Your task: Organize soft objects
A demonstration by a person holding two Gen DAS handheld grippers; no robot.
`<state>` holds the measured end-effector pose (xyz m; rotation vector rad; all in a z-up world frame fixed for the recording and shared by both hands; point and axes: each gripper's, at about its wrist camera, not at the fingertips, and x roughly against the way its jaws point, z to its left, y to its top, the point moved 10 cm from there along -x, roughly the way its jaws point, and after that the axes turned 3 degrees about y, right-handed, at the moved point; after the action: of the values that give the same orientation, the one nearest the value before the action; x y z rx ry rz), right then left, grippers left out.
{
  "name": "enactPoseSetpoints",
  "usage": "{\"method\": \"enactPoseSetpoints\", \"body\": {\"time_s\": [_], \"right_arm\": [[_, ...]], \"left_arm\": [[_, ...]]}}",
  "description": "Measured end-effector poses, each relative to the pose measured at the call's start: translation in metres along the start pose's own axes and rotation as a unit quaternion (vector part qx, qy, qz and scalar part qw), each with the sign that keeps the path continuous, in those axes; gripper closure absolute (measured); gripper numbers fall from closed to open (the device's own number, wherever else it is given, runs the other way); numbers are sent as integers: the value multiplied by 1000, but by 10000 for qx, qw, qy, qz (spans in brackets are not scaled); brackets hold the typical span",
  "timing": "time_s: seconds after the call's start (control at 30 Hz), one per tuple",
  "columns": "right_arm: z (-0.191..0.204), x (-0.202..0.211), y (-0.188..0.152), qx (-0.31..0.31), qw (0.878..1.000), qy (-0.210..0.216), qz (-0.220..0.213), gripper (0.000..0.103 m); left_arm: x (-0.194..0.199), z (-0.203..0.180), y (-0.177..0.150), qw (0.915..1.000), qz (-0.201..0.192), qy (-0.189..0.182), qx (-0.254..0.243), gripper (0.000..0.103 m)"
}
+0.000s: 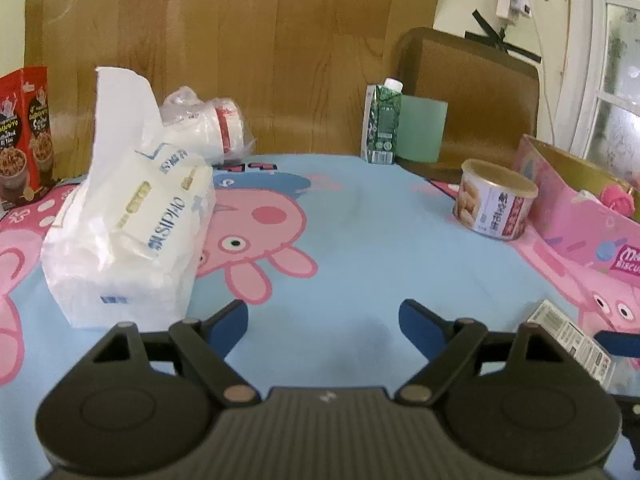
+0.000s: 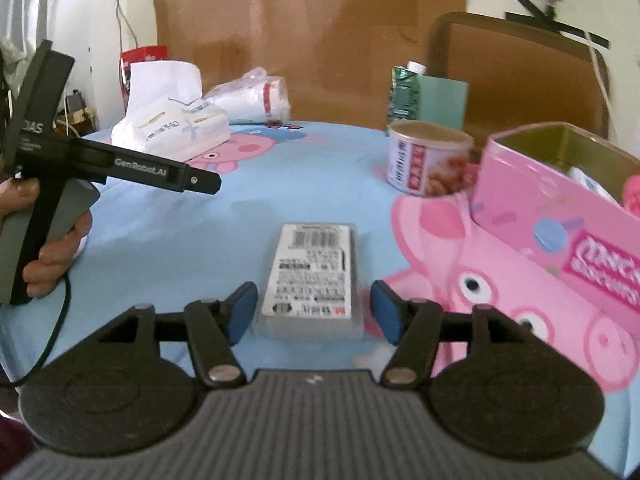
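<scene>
Here the flat packet (image 2: pixel 311 276) is lying lengthwise toward twelve o'clock between the right gripper's (image 2: pixel 314 316) wide-spread fingers; only the left wrist view is showing the left gripper (image 1: pixel 324 320) gaping wide and empty.

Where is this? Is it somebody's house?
Probably yes, a room in a home. The table wears a cartoon pig cloth, with everyday things on it: a tissue pack, a snack can and a pink biscuit box. A window is beside it.

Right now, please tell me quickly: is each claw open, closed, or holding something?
Left claw: open, holding nothing, above the bare tablecloth.
Right claw: open, its fingers on either side of the small flat packet, not closed on it.
</scene>
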<state>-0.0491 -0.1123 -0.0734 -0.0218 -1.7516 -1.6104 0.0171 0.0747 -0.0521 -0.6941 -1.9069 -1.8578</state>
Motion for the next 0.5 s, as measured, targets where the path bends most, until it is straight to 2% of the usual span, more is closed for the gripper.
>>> {"method": "enactPoseSetpoints", "body": {"time_s": [0.13, 0.2, 0.3, 0.5], "right_arm": [[-1, 3, -2, 11, 10000, 21, -61, 35], [-1, 5, -5, 16, 9999, 45, -99, 34], [-1, 7, -7, 31, 9998, 64, -162, 34], [-3, 12, -11, 39, 9996, 77, -265, 34]], "left_arm": [[7, -16, -4, 9992, 173, -292, 196, 20], [12, -32, -5, 9976, 329, -562, 213, 26], [16, -57, -8, 9945, 612, -838, 136, 30], [20, -94, -15, 9802, 1198, -1536, 347, 31]]}}
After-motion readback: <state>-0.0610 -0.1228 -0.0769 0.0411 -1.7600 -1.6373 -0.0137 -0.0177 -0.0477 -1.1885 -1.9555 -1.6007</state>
